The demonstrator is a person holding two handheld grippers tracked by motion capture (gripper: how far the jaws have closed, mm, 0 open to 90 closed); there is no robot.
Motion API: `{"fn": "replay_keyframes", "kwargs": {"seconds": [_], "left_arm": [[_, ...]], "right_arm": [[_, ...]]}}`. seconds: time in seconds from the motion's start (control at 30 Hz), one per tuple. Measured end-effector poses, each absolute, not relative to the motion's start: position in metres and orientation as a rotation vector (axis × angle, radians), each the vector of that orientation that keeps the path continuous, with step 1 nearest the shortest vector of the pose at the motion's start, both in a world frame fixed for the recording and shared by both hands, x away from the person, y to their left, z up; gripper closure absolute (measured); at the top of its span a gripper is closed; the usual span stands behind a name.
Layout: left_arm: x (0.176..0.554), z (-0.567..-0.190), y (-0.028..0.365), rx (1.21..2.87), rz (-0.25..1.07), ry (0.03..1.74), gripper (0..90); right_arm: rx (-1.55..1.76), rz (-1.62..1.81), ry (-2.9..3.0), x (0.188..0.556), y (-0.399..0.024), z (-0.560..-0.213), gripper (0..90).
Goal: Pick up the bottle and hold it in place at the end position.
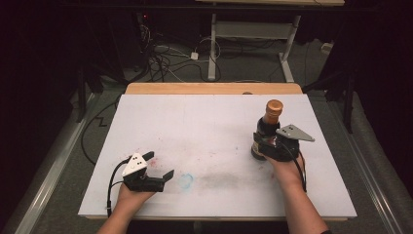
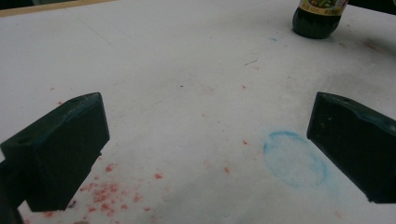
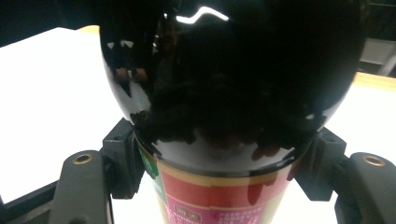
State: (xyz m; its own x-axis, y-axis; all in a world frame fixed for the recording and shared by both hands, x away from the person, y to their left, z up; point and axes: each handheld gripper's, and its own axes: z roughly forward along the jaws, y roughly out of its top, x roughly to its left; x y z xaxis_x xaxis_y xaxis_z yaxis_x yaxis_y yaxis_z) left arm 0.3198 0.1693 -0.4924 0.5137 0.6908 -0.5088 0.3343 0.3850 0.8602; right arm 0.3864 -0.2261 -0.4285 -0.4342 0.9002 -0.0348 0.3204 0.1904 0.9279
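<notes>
Standing upright on the right half of the surface, a dark bottle with a brown cap sits between the jaws of the right gripper. In the right gripper view the jaws flank the bottle at label height, their pads at or against the glass on both sides; whether they press cannot be told. Red label with a gold band runs below the bulging dark shoulder.

Left gripper rests low at the near-left of the surface, jaws spread wide, nothing between them. Its own view shows bare white board between the jaws, with the bottle's base well apart at the far edge.

Surface: white board, scuffed. Red crumbs or flecks scattered by the left jaw, a faint blue ring beside the other jaw, a grey smudge near the front middle. Wooden strip shows along the far edge.

Room: dark. Grey carpet floor beyond the surface, a tangle of cables at far left, white legs of another desk behind. Metal rails run along both sides.
</notes>
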Motion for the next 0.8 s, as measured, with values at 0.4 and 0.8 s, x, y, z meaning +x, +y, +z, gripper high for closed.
{"fn": "replay_keyframes", "kwargs": {"seconds": [0.4, 0.8], "left_arm": [[0.320, -0.492, 0.170, 1.204, 0.287, 1.064, 0.0], [0.319, -0.492, 0.170, 1.198, 0.283, 1.060, 0.0]], "right_arm": [[1.034, 1.311, 1.937, 0.395, -0.183, -0.414, 31.9], [0.940, 1.360, 2.005, 0.416, -0.124, -0.411, 31.9]]}}
